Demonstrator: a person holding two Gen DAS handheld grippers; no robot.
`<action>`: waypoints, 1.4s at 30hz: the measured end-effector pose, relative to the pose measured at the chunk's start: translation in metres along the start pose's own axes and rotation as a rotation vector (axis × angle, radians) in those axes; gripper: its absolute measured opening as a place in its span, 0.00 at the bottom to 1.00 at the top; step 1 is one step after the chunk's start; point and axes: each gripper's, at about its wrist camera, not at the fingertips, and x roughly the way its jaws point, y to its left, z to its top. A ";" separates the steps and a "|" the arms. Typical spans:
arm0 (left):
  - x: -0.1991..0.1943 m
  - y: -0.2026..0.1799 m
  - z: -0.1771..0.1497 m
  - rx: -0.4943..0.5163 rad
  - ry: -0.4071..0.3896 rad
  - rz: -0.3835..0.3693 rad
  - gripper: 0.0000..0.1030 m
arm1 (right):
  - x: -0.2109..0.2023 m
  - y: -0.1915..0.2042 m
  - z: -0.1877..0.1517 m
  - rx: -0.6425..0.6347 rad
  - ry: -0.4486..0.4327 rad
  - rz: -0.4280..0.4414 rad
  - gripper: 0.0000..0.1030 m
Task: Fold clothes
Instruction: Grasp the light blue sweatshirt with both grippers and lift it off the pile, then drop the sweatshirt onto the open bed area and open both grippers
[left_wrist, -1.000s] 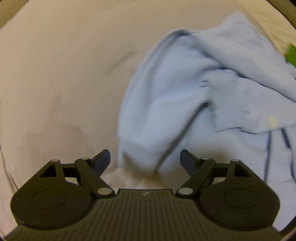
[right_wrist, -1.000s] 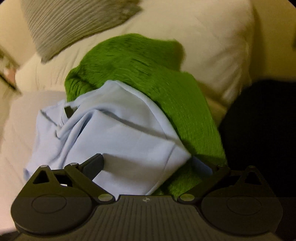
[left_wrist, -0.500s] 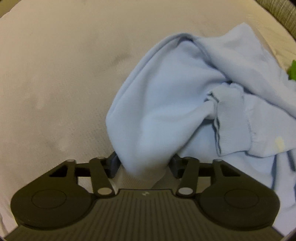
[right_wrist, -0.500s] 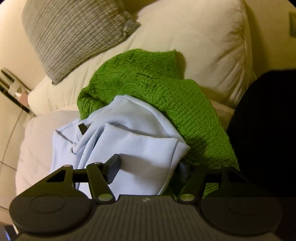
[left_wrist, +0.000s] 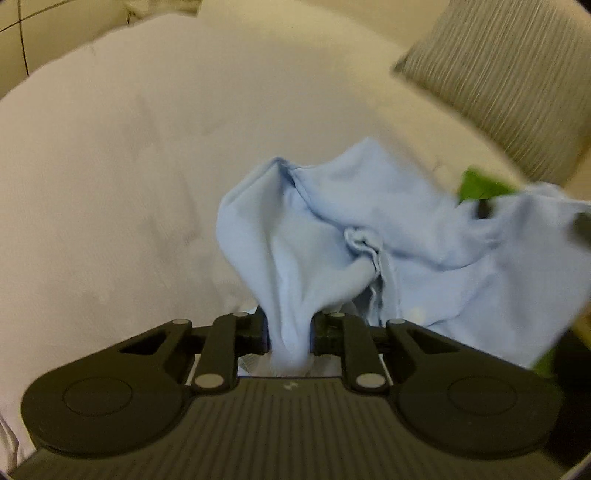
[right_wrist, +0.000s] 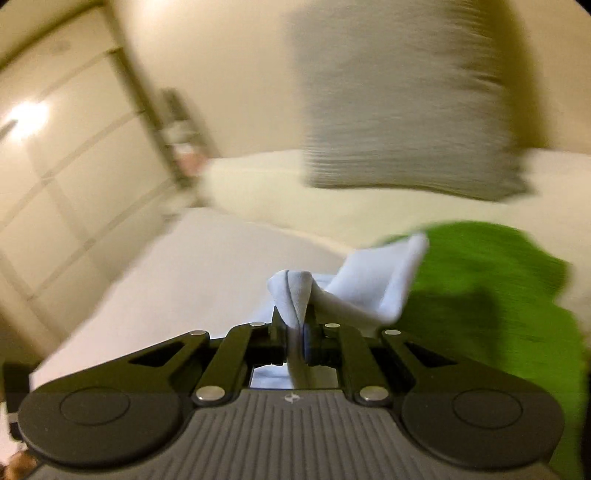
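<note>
I have both tongs closing on the same pale blue cotton garment (left_wrist: 369, 229), 1 in each hand. My left tongs (left_wrist: 289, 332) are pinching a thick bunched fold of it between the 2 black fingers, and the cloth rises from the pinch and spreads out to the right in loose creases. My right tongs (right_wrist: 295, 341) are pressed nearly together on a thin folded edge of the garment (right_wrist: 291, 291), which pokes up above the fingertips in a small peak, with a flat flap beyond it to the right.

The blue garment hangs over a cream-white quilted bed cover (left_wrist: 147, 147) (both views are blurred, so fine detail is lost). A bright green knitted sweater (right_wrist: 498, 295) lies just right of the blue flap in the right view, and only a small patch of it (left_wrist: 480, 186) shows behind the blue cloth in the left view. A grey ribbed cushion (right_wrist: 399, 110) stands at the head of the bed, seen in the left view at the upper right (left_wrist: 509, 74).
</note>
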 end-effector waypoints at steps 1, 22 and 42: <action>-0.017 0.004 -0.002 -0.010 -0.031 -0.010 0.14 | -0.002 0.019 0.000 -0.027 0.006 0.054 0.09; -0.447 0.247 -0.228 -0.385 -0.304 0.513 0.18 | -0.080 0.399 -0.146 -0.244 0.345 0.802 0.39; -0.480 0.263 -0.418 -0.604 0.060 0.535 0.32 | -0.126 0.467 -0.281 -0.449 0.748 0.480 0.77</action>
